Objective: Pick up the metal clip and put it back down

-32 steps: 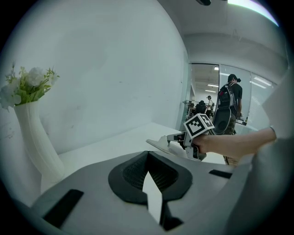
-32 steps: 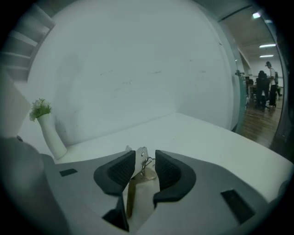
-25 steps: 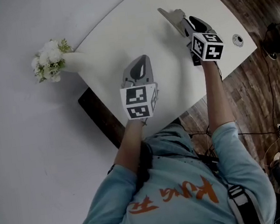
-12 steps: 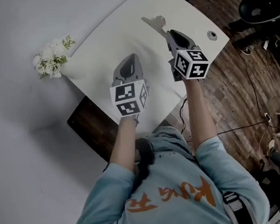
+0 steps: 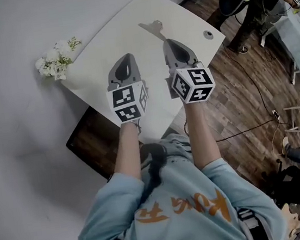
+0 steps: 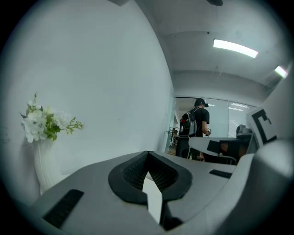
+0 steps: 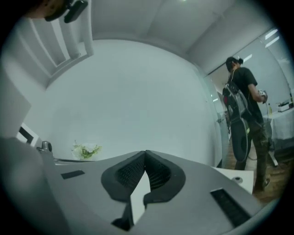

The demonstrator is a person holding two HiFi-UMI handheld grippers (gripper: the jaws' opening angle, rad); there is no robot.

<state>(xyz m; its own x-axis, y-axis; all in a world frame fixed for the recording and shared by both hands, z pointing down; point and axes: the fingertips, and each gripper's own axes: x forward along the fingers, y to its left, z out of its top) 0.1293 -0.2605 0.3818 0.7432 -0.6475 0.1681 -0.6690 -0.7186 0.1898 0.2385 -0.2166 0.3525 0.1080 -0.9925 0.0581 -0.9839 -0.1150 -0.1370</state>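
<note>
1. Holding the left gripper (image 5: 126, 56) and the right gripper (image 5: 169, 42) side by side over the white table (image 5: 127, 29), both pointing away from the body and raised clear of the tabletop.
2. Pressing the left jaws together at the tips, leaving only a narrow slit further back, and gripping nothing.
3. Having just been closing the right jaws, now also meeting at the tips, with nothing caught between the pads.
4. Not managing to make out the metal clip in any of the views, so not being able to tell its place; carrying it in neither pair of jaws.
5. Seeing white flowers (image 6: 43, 123) in a white vase (image 6: 46, 163) at the left edge of the table, standing upright close to the pale wall (image 6: 115, 78).
6. Noticing a small round fitting (image 5: 208, 35) set in the tabletop near the right corner, with the dark wooden floor (image 5: 245, 93) lying beyond that edge.
7. Catching, in both gripper views, a person with a backpack (image 7: 239, 114) standing far behind the table.
</note>
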